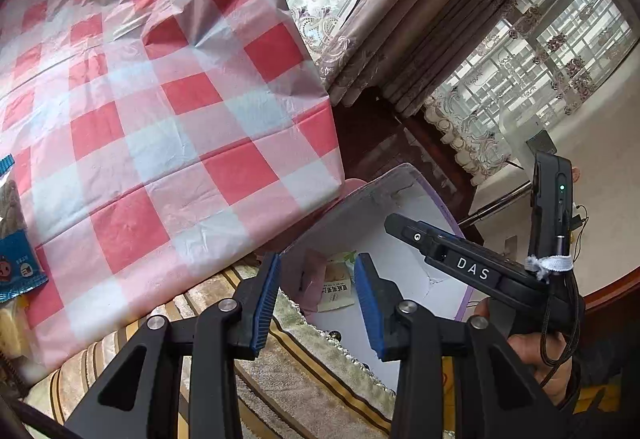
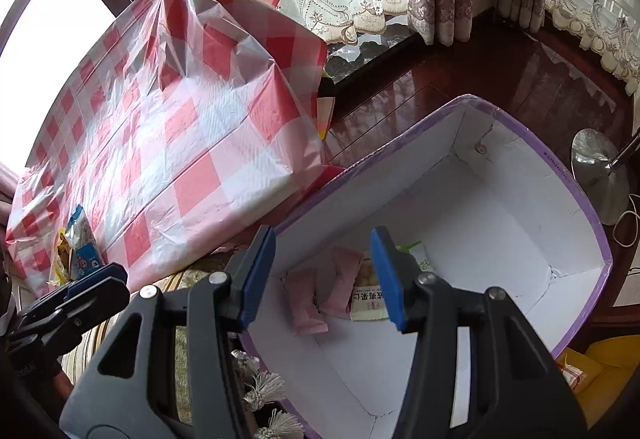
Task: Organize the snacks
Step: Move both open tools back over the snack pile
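Right wrist view: both grippers' fingers (image 2: 384, 275) part-open, empty, above the purple-rimmed white cardboard box (image 2: 592, 215); remaining blue snack packets (image 2: 82, 239) lie far left on the checked desk (image 2: 192, 143), nearer the left gripper (image 2: 94, 281).

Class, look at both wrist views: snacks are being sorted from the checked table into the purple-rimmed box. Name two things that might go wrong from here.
1. The remaining snack packets lie at the table's near edge on a loose, wrinkled plastic tablecloth; a reaching gripper might snag the sheet and drag them off.
2. The white box sits beside and below the table, its near rim close under the open right gripper; a bump may shift it.
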Demonstrator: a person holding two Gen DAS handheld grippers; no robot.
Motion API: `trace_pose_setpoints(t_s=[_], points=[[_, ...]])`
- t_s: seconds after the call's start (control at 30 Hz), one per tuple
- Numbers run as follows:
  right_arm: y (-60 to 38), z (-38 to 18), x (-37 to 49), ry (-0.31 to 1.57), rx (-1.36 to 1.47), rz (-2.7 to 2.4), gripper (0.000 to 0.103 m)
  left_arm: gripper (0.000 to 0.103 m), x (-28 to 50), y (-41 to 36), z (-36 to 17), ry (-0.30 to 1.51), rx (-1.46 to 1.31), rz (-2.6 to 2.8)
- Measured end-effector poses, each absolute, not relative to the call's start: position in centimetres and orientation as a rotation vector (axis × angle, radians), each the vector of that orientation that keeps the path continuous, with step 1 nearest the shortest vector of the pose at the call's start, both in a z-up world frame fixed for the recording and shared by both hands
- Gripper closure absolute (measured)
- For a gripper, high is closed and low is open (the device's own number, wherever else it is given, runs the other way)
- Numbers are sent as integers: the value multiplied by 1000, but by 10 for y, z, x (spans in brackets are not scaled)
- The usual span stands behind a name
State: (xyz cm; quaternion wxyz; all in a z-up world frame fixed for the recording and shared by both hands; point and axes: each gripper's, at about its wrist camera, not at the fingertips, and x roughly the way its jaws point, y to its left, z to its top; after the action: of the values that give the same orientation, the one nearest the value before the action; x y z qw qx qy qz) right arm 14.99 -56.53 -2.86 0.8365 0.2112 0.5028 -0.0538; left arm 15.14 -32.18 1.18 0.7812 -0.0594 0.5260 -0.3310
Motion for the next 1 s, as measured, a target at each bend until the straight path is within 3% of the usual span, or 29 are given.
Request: trace_pose_setpoints(t_s=[0.3,1.0], points=[[-511,-15,165,1076,383,-21,48,63,154,-263,20,1072,-204,-605],[-379,-6,201,1099,284,193,28,62,151,-82,26,939,-359,-294]])
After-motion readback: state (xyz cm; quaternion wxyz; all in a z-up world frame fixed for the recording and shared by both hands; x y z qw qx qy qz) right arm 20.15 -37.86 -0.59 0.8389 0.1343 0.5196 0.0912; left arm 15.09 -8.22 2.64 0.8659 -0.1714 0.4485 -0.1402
